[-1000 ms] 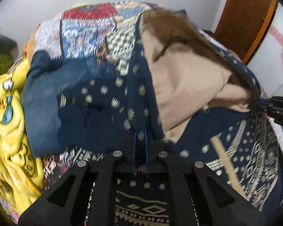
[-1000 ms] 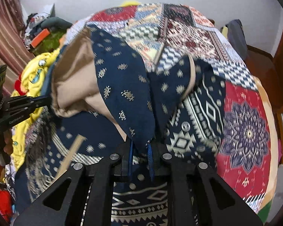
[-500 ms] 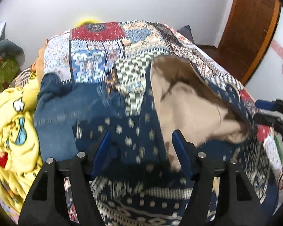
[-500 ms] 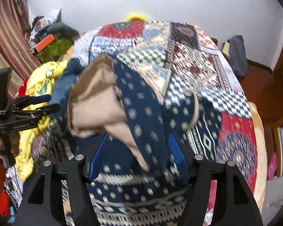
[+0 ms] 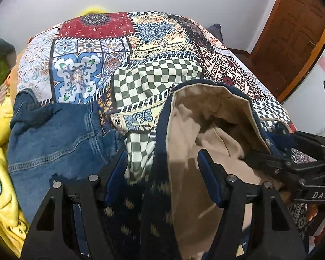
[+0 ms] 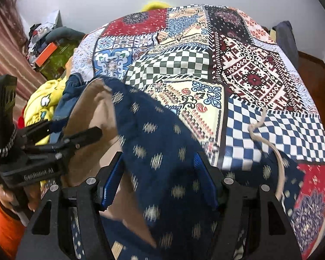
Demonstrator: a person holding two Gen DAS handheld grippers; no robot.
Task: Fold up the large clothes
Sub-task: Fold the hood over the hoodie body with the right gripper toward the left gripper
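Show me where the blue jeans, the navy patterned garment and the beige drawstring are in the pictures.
blue jeans (image 5: 54,138), left wrist view, on the stitched denim panel.
navy patterned garment (image 6: 162,147), right wrist view, on its dotted outer side.
beige drawstring (image 6: 259,123), right wrist view, near its knot on the quilt.

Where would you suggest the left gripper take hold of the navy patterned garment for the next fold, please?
Probably the hem edge of the navy patterned garment, where navy cloth meets the tan lining. That edge runs straight ahead between the open jaws of the left gripper, so coming forward from the near side should let them close across it and catch both layers.
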